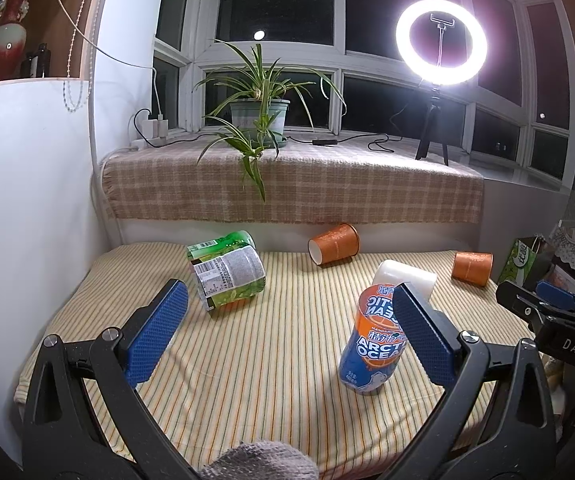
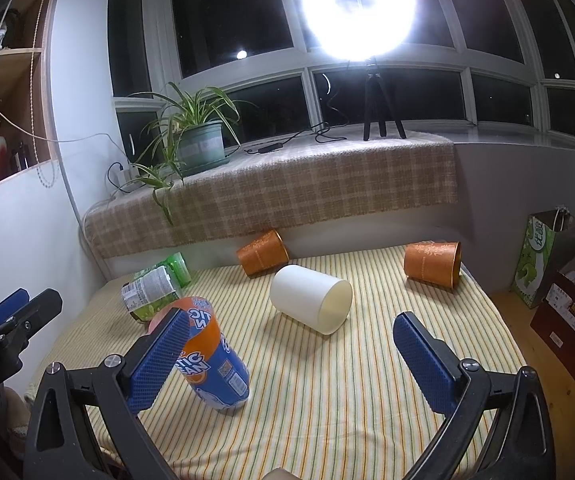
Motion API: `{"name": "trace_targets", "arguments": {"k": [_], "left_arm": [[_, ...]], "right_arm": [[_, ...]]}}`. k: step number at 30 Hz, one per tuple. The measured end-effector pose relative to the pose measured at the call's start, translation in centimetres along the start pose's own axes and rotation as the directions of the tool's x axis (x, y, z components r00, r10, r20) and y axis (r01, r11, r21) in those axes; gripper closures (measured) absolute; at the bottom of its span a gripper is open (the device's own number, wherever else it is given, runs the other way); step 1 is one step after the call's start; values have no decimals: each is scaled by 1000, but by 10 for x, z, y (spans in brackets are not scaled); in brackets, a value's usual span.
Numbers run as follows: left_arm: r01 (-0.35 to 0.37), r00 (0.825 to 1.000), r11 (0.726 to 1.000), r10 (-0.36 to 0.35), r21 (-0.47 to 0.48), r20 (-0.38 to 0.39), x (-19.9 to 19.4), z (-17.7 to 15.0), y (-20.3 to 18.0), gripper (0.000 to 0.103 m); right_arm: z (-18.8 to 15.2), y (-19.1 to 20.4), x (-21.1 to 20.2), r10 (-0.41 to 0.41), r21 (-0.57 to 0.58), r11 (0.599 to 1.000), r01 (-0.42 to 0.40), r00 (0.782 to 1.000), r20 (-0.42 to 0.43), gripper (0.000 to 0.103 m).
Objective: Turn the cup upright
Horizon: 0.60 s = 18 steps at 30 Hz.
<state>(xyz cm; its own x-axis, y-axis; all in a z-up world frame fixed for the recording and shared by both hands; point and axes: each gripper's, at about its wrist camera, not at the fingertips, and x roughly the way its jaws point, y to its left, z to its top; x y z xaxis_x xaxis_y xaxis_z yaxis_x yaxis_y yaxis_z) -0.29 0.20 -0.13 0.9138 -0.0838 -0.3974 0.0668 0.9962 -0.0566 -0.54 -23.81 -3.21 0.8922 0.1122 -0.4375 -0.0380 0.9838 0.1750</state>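
Note:
Several cups lie or stand on the striped cloth table point(image 1: 271, 360). A white cup point(image 2: 311, 298) lies on its side in the middle; it also shows in the left wrist view point(image 1: 407, 278). An orange cup point(image 1: 333, 243) lies on its side at the back, also in the right wrist view point(image 2: 262, 257). A second orange cup point(image 1: 472, 267) lies at the right point(image 2: 431, 264). A blue-orange Arctic Ocean cup point(image 1: 373, 340) stands upside down point(image 2: 215, 364). A green cup point(image 1: 227, 274) lies at the left point(image 2: 155, 286). My left gripper point(image 1: 287, 312) is open and empty. My right gripper point(image 2: 291, 332) is open and empty, short of the white cup.
A window ledge with a checked cloth point(image 1: 295, 184) runs behind the table, carrying a potted plant point(image 1: 257, 114) and a ring light on a tripod point(image 1: 439, 44). A wall point(image 1: 27, 180) stands at the left. A green paper bag point(image 2: 539, 260) and boxes point(image 2: 567, 320) stand on the floor at the right.

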Motion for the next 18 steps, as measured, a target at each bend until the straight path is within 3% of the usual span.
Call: {"name": "trace_targets", "arguments": {"k": [18], "left_arm": [[1,1000,1000,-1,1,0,0,0,0,0]], "right_arm": [[-2,-1,5,3,5,1000,-3,1000,-17,0]]}}
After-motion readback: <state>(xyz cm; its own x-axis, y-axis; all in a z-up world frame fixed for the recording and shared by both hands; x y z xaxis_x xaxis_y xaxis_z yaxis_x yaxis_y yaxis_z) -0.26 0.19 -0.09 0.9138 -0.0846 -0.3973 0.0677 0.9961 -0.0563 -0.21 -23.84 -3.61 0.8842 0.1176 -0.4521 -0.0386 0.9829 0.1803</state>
